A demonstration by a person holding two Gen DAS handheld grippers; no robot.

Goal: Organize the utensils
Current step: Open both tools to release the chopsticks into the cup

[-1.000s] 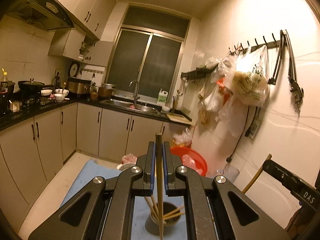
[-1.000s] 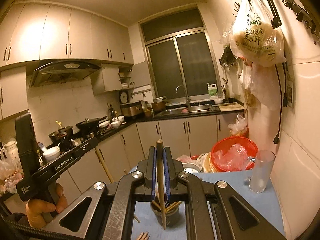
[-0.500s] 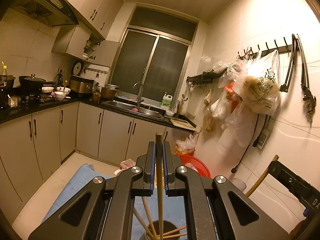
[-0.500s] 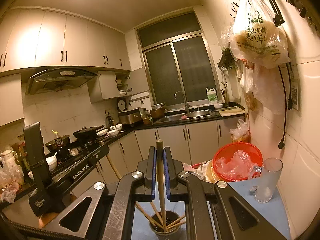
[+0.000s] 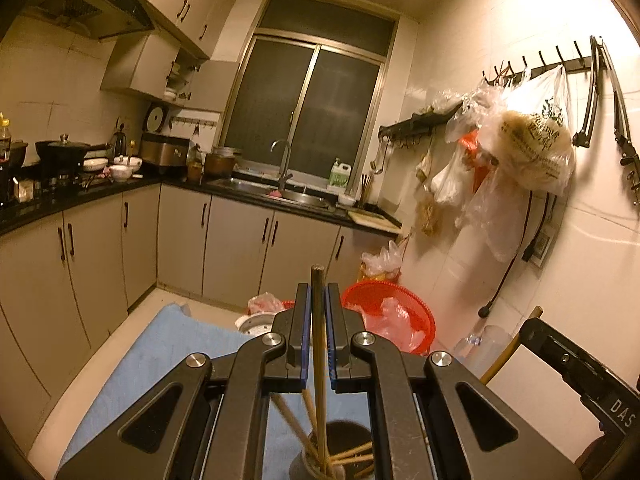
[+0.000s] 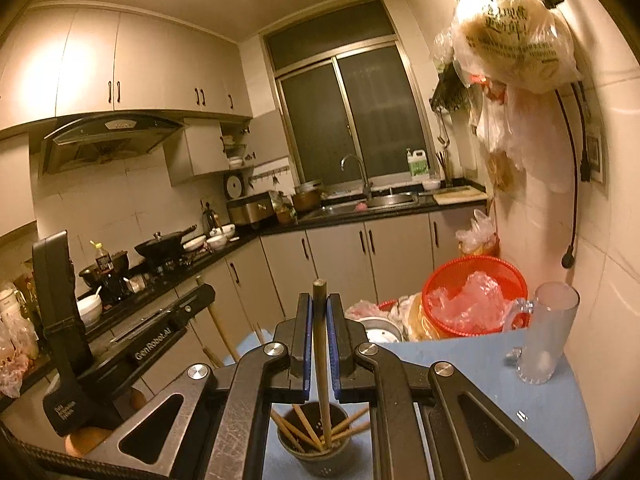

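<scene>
My left gripper (image 5: 317, 300) is shut on a wooden chopstick (image 5: 319, 344) held upright, its lower end inside a dark round cup (image 5: 336, 456) that holds several other chopsticks. My right gripper (image 6: 319, 308) is shut on another upright chopstick (image 6: 322, 360), whose lower end is inside the same cup (image 6: 314, 440). The cup stands on a blue cloth (image 6: 552, 420). Each gripper shows at the edge of the other's view: the right gripper body (image 5: 576, 364) at the right, the left gripper body (image 6: 132, 348) at the left.
A clear glass mug (image 6: 546, 332) stands on the cloth by the right wall. A red basket (image 6: 472, 296) with plastic sits behind the table. Bags (image 5: 528, 148) hang on wall hooks. Cabinets, sink and stove line the far side.
Both grippers have lowered their chopsticks so the lower ends now sit inside the cup; the cup shows closer and more centred in the right wrist view.
</scene>
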